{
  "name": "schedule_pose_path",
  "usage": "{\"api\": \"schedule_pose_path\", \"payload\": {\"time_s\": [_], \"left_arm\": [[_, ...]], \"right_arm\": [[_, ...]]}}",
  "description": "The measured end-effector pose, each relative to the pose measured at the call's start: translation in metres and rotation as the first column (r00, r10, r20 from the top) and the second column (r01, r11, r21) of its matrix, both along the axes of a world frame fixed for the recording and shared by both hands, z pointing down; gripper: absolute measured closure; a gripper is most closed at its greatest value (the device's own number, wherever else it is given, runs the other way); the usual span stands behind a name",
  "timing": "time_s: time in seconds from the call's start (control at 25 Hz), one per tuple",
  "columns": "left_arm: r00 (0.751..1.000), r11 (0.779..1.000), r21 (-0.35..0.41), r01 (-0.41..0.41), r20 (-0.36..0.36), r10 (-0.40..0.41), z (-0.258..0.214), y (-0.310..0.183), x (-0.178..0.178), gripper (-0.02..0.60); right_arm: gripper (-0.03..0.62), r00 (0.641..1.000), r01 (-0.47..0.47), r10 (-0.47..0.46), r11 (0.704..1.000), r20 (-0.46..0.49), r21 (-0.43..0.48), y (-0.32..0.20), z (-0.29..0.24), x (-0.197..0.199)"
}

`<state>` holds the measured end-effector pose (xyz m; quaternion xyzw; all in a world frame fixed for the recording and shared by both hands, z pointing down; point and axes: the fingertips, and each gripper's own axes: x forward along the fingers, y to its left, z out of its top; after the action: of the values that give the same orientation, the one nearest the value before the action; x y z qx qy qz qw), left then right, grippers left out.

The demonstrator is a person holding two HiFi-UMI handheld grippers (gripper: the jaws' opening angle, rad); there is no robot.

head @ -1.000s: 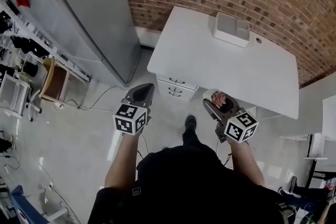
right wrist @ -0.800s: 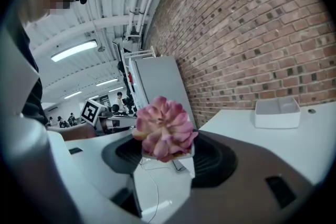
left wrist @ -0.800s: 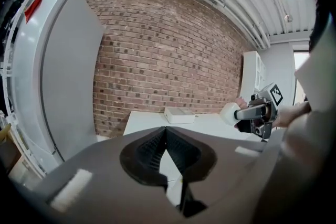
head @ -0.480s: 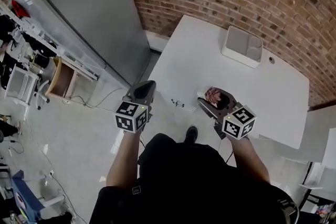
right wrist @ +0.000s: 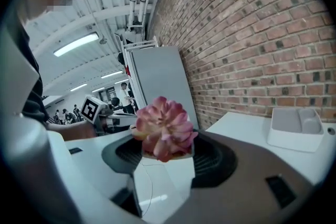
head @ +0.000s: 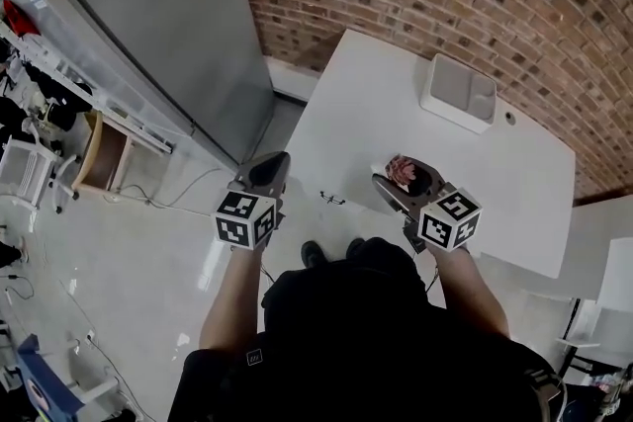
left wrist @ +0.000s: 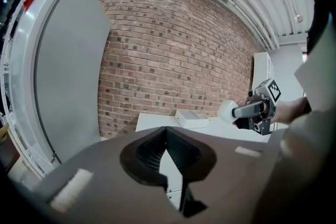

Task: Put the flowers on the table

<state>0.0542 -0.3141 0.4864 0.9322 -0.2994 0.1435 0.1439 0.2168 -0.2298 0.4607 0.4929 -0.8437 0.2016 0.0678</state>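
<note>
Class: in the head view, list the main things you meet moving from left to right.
Wooden box → left gripper → flower, held in the right gripper → white tray on the table.

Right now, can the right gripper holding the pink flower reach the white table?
Probably yes. The right gripper, shut on the pink flower, hangs above the near part of the white table, and nothing seems to stand on the tabletop beneath it.

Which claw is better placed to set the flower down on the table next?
Right. The right claw is shut on the pink flower, over the near edge of the white table. The left claw is shut on nothing.
</note>
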Motion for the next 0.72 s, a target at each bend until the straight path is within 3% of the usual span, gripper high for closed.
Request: {"api": "schedule_pose_path", "payload": {"time_s": [0.24,0.72], "left_arm": [[1.0,1.0,-0.029,0.012,-0.015,-0.013,0.013,-0.014,-0.003,0.574],[0.998,0.996,-0.067,0.062,0.03,-0.06,0.036,-0.062,0.039,0.574]], "right_arm": [[0.344,1.0,-0.001,0.001,1.0,-0.012,-0.027,-0.025,0.015,-0.001],[0.344,0.984,0.155,-0.16,0.986,-0.076,-0.069,-0.129,0.049,0.02]]}}
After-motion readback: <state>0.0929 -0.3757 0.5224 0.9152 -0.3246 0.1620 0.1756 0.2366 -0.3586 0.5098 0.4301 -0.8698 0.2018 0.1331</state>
